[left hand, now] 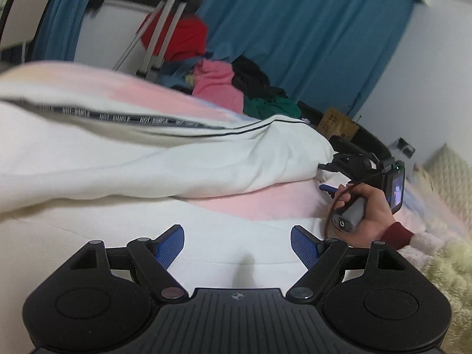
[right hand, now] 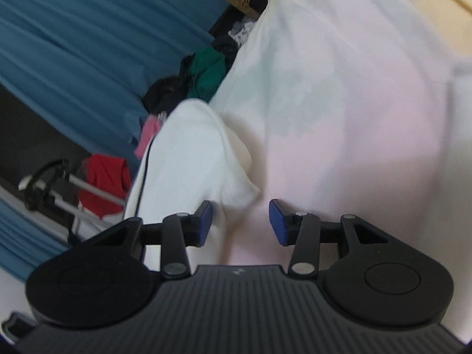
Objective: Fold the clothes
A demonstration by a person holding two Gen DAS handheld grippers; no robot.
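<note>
White garment: a white garment [left hand: 165,159] with a thin dark stripe and a band of print lies in a long bunched fold across the bed [left hand: 265,206], on a soft pink and white sheet.
Garment end: in the right wrist view one rounded end of it [right hand: 191,159] reaches down to the right tongs.
Right tongs: the right tongs [right hand: 240,222] are partly spread. A flap of the white cloth lies just beside the left blue pad [right hand: 205,221]. The pads do not press on it. The sheet shows in the gap.
Left tongs: the left tongs [left hand: 237,244] are spread wide with nothing between them. They hang over the bare sheet, and the garment lies just ahead of them.
Hand: a hand [left hand: 365,218] with a dark red cuff holds the grip of the right tongs at the garment's far end.
Clothes pile: a heap of pink [left hand: 218,84], red [left hand: 180,39], black and green [left hand: 271,106] clothes sits at the far side of the bed. What holds the heap is hidden.
Behind: blue curtains [left hand: 309,29], a tripod [left hand: 165,20] and a brown paper bag [left hand: 336,124].
</note>
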